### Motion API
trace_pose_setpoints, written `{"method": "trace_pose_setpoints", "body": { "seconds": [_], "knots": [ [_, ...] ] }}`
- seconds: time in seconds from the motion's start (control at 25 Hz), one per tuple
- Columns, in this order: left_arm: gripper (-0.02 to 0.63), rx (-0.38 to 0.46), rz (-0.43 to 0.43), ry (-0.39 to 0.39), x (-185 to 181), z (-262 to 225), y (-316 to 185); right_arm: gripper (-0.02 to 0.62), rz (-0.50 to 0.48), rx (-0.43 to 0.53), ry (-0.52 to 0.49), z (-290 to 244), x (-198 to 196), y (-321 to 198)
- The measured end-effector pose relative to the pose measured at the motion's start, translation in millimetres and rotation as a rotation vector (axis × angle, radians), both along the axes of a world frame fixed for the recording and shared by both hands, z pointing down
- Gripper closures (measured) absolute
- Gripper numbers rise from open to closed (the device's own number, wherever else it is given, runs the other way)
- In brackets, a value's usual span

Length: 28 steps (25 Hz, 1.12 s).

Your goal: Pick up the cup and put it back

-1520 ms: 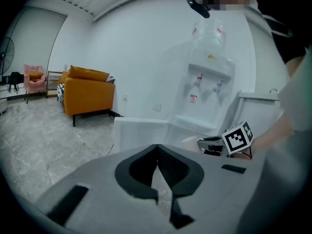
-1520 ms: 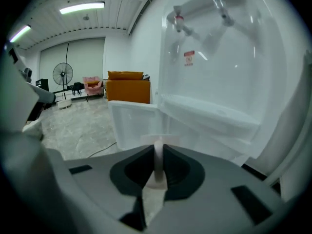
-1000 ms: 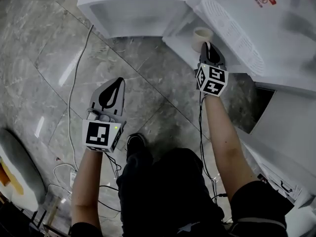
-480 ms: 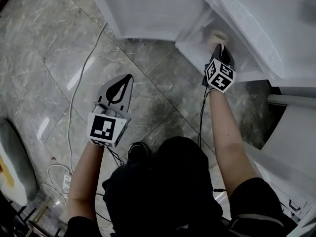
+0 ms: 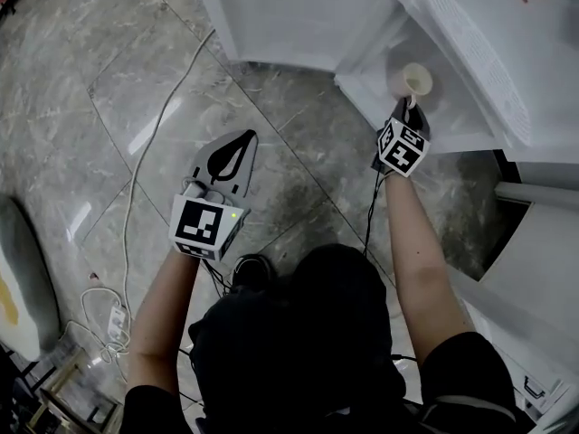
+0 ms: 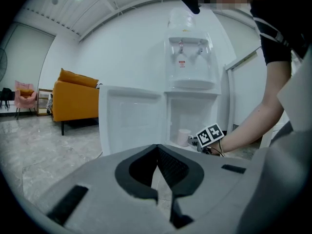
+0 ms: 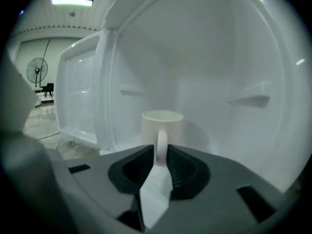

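Grey fingers [image 7: 183, 171] opening round cup handle [image 7: 162, 144]

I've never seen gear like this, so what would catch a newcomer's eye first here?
A white cup stands inside the open cabinet of a water dispenser, upper right in the head view. The right claw is opening its jaws with the cup's handle between them; the left claw hangs shut and empty above the marble floor.

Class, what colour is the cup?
The cup is plain off-white; it shows best in the right gripper view.
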<state>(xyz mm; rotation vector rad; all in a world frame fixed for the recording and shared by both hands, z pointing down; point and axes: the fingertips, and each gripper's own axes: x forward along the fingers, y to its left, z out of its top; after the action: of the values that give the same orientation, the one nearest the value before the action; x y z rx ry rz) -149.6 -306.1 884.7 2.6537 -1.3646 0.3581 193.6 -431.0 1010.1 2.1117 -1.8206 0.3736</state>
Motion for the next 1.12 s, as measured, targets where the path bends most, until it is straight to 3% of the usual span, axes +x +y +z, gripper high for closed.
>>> {"method": "trace_pose_setpoints", "body": {
  "seconds": [0.16,0.4,0.64,0.88,1.04,1.12],
  "knots": [
    [0.598,-0.003,-0.053,0.029,-4.9,-11.3,-10.7,0.379,-0.031,-0.052,-0.008,6.2,-6.3,7.3],
    [0.598,-0.090,-0.115,0.056,-24.6,-78.9,7.9,0.362,0.004,-0.218,-0.081,-25.8,-28.5,71.4],
    [0.598,-0.126,-0.155,0.054,-31.4,-184.2,36.8,0.406,-0.085,-0.279,-0.118,-130.4,-72.8,112.1],
    [0.598,-0.123,-0.227,0.074,-19.8,-301.0,87.8,0.430,-0.212,-0.214,-0.183,-273.3,-108.3,142.9],
    [0.597,-0.160,-0.326,0.119,-15.7,-375.6,140.2,0.501,-0.359,-0.146,-0.132,-382.7,-121.7,173.7],
    [0.598,-0.173,-0.361,0.137,-13.2,-406.7,164.6,0.586,-0.458,-0.112,-0.063,-426.8,-126.7,192.0]
  ]
}}
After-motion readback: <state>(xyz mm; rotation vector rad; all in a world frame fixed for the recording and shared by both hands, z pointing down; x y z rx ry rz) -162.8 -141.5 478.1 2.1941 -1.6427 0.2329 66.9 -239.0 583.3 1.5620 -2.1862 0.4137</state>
